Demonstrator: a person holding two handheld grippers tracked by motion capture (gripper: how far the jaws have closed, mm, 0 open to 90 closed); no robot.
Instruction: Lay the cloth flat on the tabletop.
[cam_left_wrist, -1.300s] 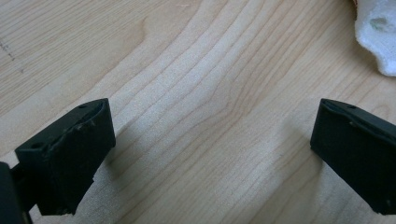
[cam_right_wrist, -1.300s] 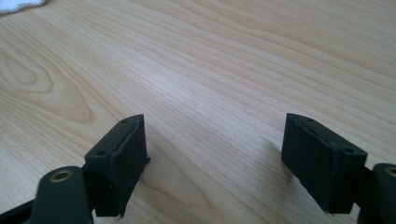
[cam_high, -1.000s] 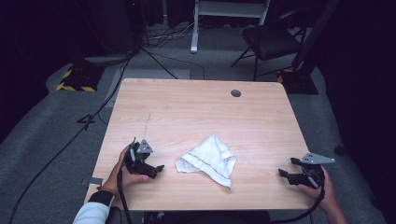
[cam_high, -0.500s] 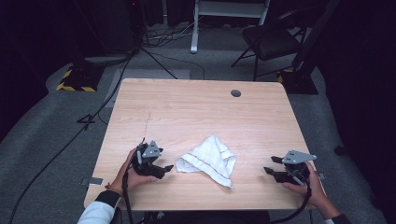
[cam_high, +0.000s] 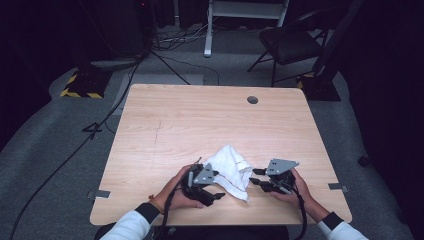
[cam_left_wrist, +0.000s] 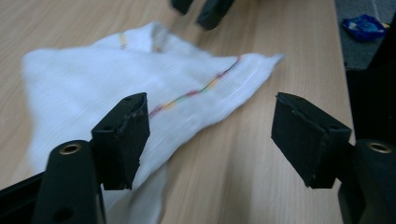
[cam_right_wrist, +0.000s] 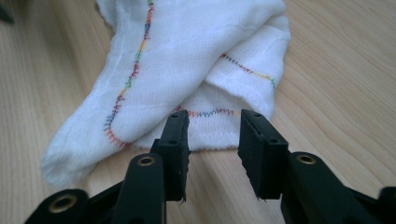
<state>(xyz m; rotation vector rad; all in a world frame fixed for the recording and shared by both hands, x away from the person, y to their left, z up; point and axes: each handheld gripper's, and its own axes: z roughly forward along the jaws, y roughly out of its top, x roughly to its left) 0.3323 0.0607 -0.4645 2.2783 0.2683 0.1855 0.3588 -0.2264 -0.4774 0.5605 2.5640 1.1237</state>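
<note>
Two grippers flank white cloth (cam_high: 231, 167), no readable writing; left gripper (cam_high: 209, 189), right gripper (cam_high: 256, 176) fingers closing, ungripped.

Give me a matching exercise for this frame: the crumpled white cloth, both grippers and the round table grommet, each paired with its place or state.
Things:
1. crumpled white cloth with rainbow stitching
2. left gripper
3. right gripper
4. dark round grommet

Places or states:
A. jaws wide apart, at the cloth's left edge
B. far side of the wooden table
C. between both grippers
D. jaws narrow, at the cloth's right edge

Pairs: 1-C, 2-A, 3-D, 4-B
</note>
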